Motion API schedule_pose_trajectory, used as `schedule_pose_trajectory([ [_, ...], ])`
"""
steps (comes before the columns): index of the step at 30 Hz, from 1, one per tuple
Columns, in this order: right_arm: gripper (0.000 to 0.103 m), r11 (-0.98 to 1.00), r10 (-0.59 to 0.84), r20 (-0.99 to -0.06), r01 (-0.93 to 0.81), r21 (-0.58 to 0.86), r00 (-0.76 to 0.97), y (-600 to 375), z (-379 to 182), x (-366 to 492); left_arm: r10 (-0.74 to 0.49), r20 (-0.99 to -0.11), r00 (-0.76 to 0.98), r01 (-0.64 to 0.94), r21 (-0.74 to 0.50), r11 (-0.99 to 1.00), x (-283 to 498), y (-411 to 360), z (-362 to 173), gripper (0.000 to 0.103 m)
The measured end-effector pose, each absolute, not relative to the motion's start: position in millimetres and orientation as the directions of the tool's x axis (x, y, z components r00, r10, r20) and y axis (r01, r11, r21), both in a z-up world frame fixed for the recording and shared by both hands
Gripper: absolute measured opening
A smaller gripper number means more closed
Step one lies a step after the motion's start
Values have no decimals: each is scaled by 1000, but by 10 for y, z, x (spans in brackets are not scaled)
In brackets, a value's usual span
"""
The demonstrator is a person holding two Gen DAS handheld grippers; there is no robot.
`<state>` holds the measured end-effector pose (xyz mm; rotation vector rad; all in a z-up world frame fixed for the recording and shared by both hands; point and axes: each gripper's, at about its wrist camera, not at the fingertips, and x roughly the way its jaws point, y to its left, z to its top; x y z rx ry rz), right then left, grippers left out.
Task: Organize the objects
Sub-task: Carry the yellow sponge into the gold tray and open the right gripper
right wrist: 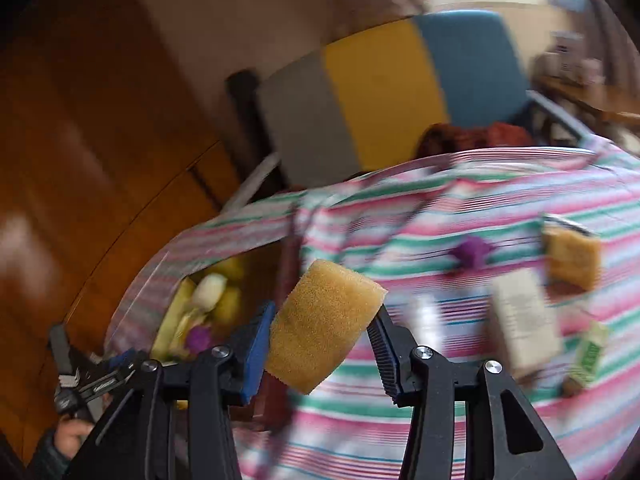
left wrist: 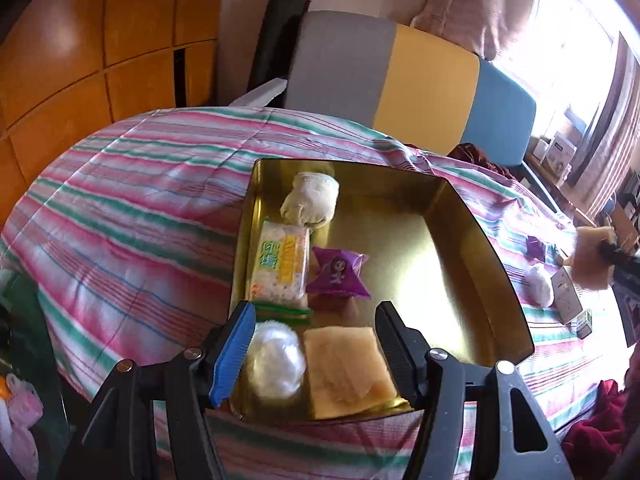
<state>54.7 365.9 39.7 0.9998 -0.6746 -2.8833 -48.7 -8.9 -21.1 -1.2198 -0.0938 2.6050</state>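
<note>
Sponge [right wrist: 324, 326] in right claw [right wrist: 320, 344], beside tin [left wrist: 472, 240] edge.

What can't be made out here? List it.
- Right wrist view: white carton and green box labels, lost to motion blur.
- Right wrist view: gold tin contents, blurred, partly behind the jaws.
- Left wrist view: cracker pack small print, too small.
</note>
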Motion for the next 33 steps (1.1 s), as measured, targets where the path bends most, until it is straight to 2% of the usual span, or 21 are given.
schedule_pose_trajectory([
  [5,50,-934,-294,-671,57,352,-681,2722,182,47,262,-739,-621,-191,-181,-965,-435,-205,-226,63],
  [12,51,-968,-250,-811,159,195,-529,1785,-371,-403,269,-738,-619,-195,-188,-963,-378,-276,-262,63],
  [13,57,-964,-261,-822,182,194,-505,1679,-437,-435,269,-738,-619,-194,-188,-963,-377,-293,-267,63],
  [14,67,-955,-289,-829,204,215,-480,1623,-500,-466,269,-738,-619,-191,-191,-963,-377,-311,-273,63],
  [16,79,-938,-338,-826,237,254,-451,1517,-561,-471,267,-737,-620,-179,-199,-964,-385,-351,-278,64],
  [20,87,-922,-384,-806,225,314,-450,1533,-579,-428,266,-727,-632,-168,-206,-964,-381,-391,-253,65],
  [24,93,-928,-373,-794,193,319,-480,1663,-486,-372,265,-722,-639,-174,-199,-964,-363,-372,-218,65],
  [26,103,-932,-361,-786,182,313,-501,1707,-416,-343,264,-718,-644,-183,-190,-965,-346,-341,-182,65],
  [33,103,-951,-307,-771,138,278,-558,1896,-246,-161,259,-700,-666,-230,-137,-964,-243,-176,-38,65],
])
